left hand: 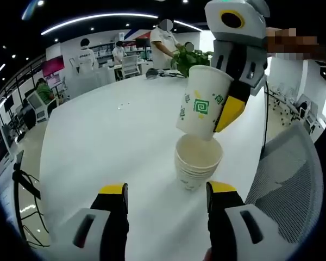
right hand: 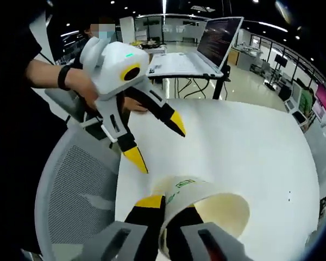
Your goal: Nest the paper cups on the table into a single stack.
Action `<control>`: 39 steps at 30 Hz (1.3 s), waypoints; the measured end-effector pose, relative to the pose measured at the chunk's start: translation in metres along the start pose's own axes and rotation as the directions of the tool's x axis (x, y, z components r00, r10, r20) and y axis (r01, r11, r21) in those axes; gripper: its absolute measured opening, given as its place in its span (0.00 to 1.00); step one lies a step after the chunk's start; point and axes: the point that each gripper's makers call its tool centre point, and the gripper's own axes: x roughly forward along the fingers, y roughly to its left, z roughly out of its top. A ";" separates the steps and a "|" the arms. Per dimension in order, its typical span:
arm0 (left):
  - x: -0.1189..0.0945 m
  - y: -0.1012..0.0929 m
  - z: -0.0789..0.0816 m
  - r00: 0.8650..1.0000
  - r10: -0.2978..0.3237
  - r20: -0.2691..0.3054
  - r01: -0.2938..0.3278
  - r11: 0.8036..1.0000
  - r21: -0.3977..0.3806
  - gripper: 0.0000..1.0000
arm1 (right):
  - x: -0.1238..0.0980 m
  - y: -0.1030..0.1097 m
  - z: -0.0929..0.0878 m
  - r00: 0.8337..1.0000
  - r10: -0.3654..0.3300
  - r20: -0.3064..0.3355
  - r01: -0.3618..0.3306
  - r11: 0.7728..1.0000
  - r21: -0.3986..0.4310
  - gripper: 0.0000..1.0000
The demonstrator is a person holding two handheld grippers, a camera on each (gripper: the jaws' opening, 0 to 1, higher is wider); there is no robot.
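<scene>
cup: paper cup (left hand: 202,102) with green print, held tilted in the air, its base just above the stack's mouth, not touching as far as I can tell. In the right gripper view the same cup (right hand: 206,209) sits right at the jaws, open mouth facing away from the camera.
stack: nested cups (left hand: 197,160) upright on the table, ahead of the left gripper and slightly right of its centreline, beyond the jaw tips.
right gripper: (left hand: 228,106) comes in from upper right in the left gripper view, angled down toward the stack, jaws narrow and clamped across the cup's wall near the rim, one yellow tip outside the cup. Own view (right hand: 164,209): one jaw outside, the other inside the rim.
left gripper: (left hand: 165,196) low over the table, jaws wide with nothing between them, stack beyond the gap. In the right gripper view (right hand: 155,142) it points down at the table, yellow tips spread apart, a hand (right hand: 84,87) on its body.
table: white top (left hand: 108,141), (right hand: 244,147).
surroundings: mesh chair (left hand: 293,179) right of the left gripper, (right hand: 76,185) beside the table edge; laptop (right hand: 206,46) on a stand past the table; plant (left hand: 187,57) at the far end; people standing in the background.
</scene>
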 end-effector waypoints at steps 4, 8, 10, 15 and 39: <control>0.000 0.000 -0.001 1.000 0.001 0.002 -0.001 1.000 -0.005 0.56 | 0.005 0.002 0.000 0.999 0.027 -0.018 -0.027 1.000 -0.009 0.00; -0.001 -0.001 -0.002 1.000 0.001 -0.001 -0.001 1.000 -0.007 0.56 | 0.011 0.005 -0.004 0.997 0.043 -0.062 -0.045 0.998 -0.039 0.00; -0.002 -0.001 -0.003 1.000 0.001 -0.003 -0.001 1.000 -0.007 0.56 | 0.013 0.006 -0.005 0.996 0.047 -0.075 -0.051 0.998 -0.048 0.00; -0.002 0.001 -0.005 1.000 0.003 -0.007 -0.003 1.000 -0.018 0.56 | 0.018 0.012 -0.007 0.993 0.061 -0.105 -0.067 0.996 -0.052 0.00; 0.005 -0.002 -0.009 0.999 -0.020 -0.026 0.020 1.000 -0.013 0.56 | 0.013 0.001 -0.011 0.995 0.046 -0.088 -0.053 0.996 -0.072 0.06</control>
